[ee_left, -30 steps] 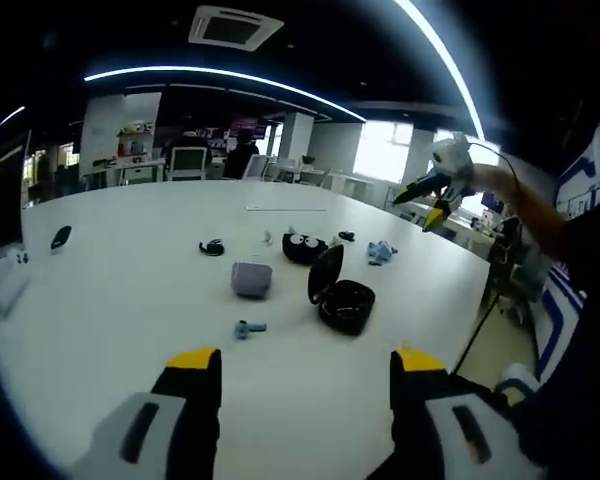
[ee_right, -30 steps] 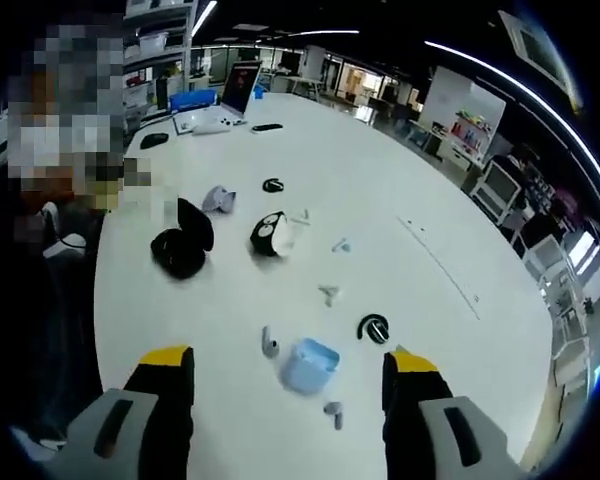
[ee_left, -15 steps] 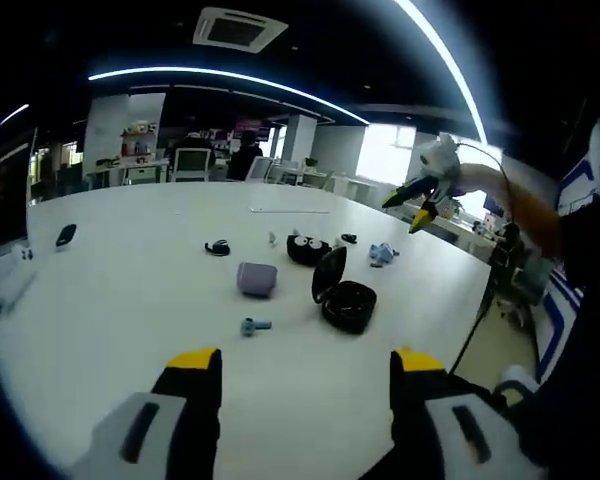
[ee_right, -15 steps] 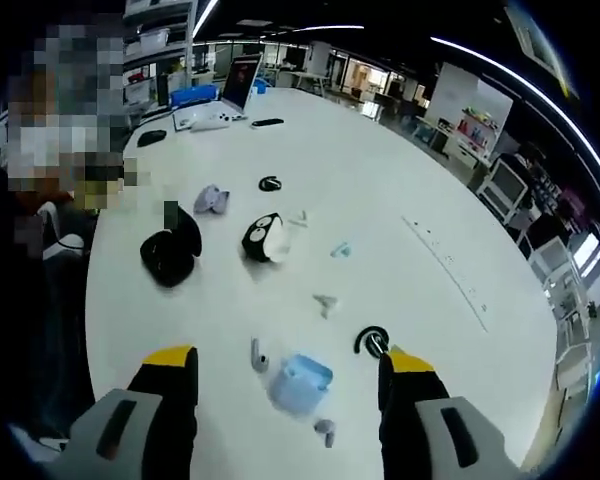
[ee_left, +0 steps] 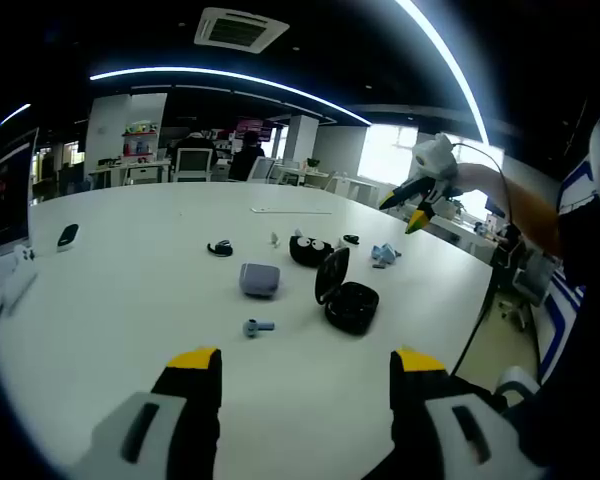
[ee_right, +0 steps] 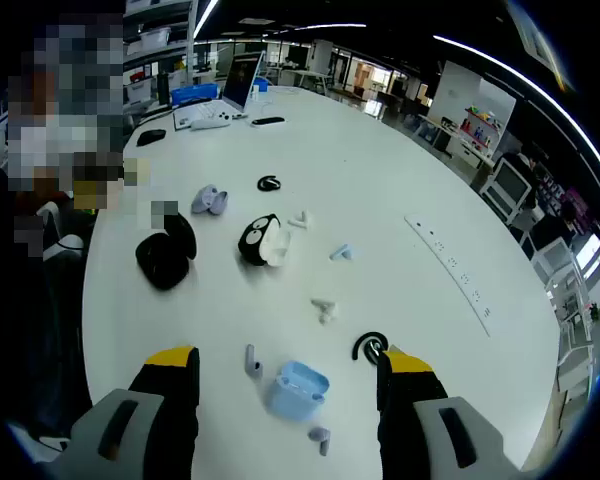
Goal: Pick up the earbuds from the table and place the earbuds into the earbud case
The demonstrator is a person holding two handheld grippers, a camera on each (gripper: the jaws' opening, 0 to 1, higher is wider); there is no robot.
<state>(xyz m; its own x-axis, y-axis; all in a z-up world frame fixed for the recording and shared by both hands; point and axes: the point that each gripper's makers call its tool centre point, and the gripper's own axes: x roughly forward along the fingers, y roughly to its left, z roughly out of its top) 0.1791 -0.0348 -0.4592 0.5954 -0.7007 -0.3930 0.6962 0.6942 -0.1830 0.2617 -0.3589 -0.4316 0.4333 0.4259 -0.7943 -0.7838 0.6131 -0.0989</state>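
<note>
Both grippers wide, holding nothing

Left gripper [ee_left: 293, 375] and right gripper [ee_right: 282, 372] hover over the worktop [ee_left: 130, 290]; the right has eased nearer the blue case [ee_right: 298, 388] since earlier.

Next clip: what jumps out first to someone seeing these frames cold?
A big white table strewn with small earbud gear. In the right gripper view, a light blue case with loose earbuds beside it lies between the open right gripper tips. Further off, an open black case sits near a black-and-white case.
</note>
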